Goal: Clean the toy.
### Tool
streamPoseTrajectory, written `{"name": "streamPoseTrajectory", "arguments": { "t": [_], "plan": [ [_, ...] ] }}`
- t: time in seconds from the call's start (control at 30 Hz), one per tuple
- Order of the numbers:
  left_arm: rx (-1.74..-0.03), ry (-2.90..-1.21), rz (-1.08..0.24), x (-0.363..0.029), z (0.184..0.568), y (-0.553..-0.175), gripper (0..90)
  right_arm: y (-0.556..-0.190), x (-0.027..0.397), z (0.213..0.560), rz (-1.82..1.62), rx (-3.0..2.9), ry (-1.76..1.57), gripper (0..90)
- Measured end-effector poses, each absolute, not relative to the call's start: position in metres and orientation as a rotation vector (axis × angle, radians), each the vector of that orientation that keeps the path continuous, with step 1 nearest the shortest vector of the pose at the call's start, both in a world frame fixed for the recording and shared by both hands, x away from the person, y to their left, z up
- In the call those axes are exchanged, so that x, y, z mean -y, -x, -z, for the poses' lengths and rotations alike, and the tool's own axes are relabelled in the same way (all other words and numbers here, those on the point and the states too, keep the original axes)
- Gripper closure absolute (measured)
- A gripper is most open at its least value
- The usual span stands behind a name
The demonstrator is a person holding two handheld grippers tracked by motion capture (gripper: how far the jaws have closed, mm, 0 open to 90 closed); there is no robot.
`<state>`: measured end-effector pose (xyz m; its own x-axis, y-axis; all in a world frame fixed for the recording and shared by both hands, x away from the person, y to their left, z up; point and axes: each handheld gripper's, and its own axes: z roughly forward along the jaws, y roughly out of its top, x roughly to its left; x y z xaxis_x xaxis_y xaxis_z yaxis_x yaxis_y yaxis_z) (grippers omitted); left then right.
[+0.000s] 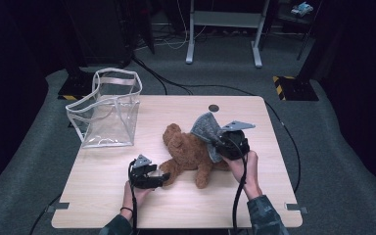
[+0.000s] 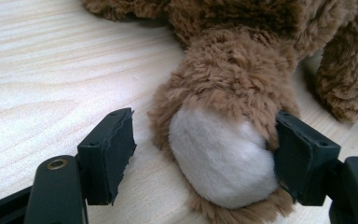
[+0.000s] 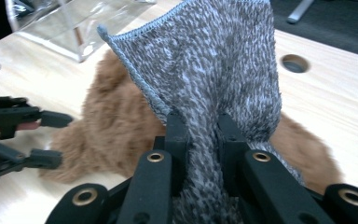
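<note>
With the teddy bear (image 1: 188,152) lying at table centre, the right gripper (image 3: 200,126) is clamped on the grey knitted cloth (image 3: 214,60) above its body, the left gripper (image 2: 200,158) stands open around its 7 o'clock paw (image 2: 221,158), one pad touching, and the clear bag (image 1: 108,110) at 10 o'clock awaits filling.

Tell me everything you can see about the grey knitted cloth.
The grey cloth is a mottled grey-and-white knit with a stitched edge, soft and limp. The right gripper is shut on its bunched lower part, so the rest fans upward above the brown teddy bear on the wooden table. Whether it touches the bear is unclear.
</note>
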<state>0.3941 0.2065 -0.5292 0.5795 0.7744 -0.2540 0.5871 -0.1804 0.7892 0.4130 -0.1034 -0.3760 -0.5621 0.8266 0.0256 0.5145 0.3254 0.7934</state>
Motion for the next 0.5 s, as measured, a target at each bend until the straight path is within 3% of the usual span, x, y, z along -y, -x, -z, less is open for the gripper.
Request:
{"name": "streamPoseTrajectory", "arguments": {
  "t": [0.3, 0.4, 0.47, 0.5],
  "plan": [
    [-1.087, -1.845, -0.236, -0.211, 0.529, -0.390, 25.8, -0.413, 0.060, 0.395, -1.057, -2.305, -1.155, 75.5],
    [-1.081, -1.849, -0.246, -0.213, 0.529, -0.388, 25.8, -0.414, 0.056, 0.399, -1.015, -2.318, -1.145, 66.0],
    [-1.080, -1.850, -0.239, -0.214, 0.529, -0.388, 25.8, -0.415, 0.058, 0.399, -1.013, -2.325, -1.143, 56.6],
    [-1.081, -1.849, -0.238, -0.215, 0.529, -0.388, 25.8, -0.414, 0.059, 0.399, -0.998, -2.320, -1.138, 47.5]
  ]
}}
